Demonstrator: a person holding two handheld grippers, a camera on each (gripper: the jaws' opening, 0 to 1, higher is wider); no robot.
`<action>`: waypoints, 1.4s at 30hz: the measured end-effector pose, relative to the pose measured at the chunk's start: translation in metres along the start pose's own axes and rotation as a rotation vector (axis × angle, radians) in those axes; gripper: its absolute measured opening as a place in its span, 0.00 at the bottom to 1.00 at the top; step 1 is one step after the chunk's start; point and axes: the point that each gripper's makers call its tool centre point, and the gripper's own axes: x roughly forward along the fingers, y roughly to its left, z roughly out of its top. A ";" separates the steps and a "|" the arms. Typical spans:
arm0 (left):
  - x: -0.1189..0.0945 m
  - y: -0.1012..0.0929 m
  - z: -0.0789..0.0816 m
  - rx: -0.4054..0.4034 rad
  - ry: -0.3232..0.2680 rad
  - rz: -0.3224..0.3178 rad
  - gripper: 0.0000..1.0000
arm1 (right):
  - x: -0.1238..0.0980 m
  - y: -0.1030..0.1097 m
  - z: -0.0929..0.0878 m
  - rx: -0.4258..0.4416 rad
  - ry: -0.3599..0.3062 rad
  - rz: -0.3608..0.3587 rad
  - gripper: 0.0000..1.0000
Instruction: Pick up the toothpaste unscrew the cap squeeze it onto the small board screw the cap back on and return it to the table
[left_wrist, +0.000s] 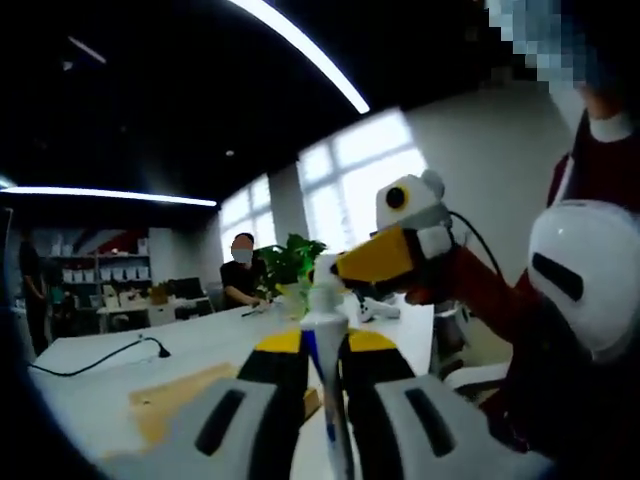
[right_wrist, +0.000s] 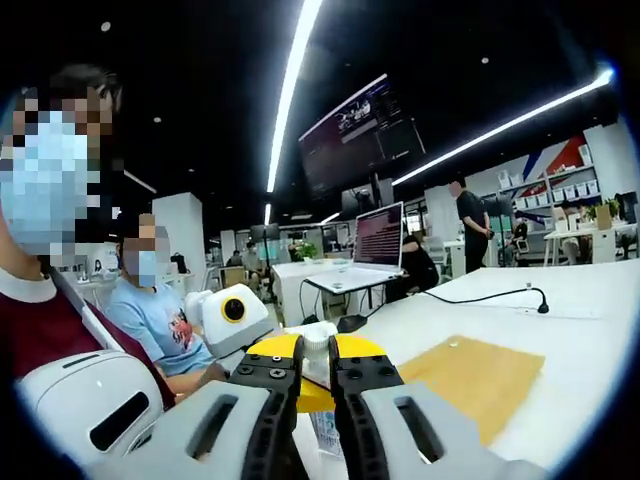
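Left gripper (left_wrist: 320, 345) clenched on toothpaste tube (left_wrist: 324, 372), held upright above white table (left_wrist: 90, 385). Right gripper (right_wrist: 317, 352) pinches the tube's white cap (right_wrist: 315, 338). Wooden board (right_wrist: 470, 382) lies flat on table, beside both.

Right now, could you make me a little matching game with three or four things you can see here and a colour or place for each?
Things:
1. toothpaste
2. board
3. cable
4. laptop

Descriptions:
A. black, running across the white table
B. open, on a farther desk
C. held upright between jaws
D. tan, lying flat on the table

Pairs: 1-C, 2-D, 3-A, 4-B
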 end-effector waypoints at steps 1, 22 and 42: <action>0.000 0.000 0.000 0.005 0.003 0.002 0.13 | 0.000 0.000 -0.001 -0.004 0.005 -0.002 0.10; -0.001 -0.004 -0.003 0.040 0.038 -0.014 0.12 | 0.007 0.006 -0.005 -0.189 0.191 0.013 0.09; 0.000 -0.009 -0.003 0.043 0.028 -0.056 0.12 | 0.001 0.008 -0.006 -0.189 0.317 0.114 0.09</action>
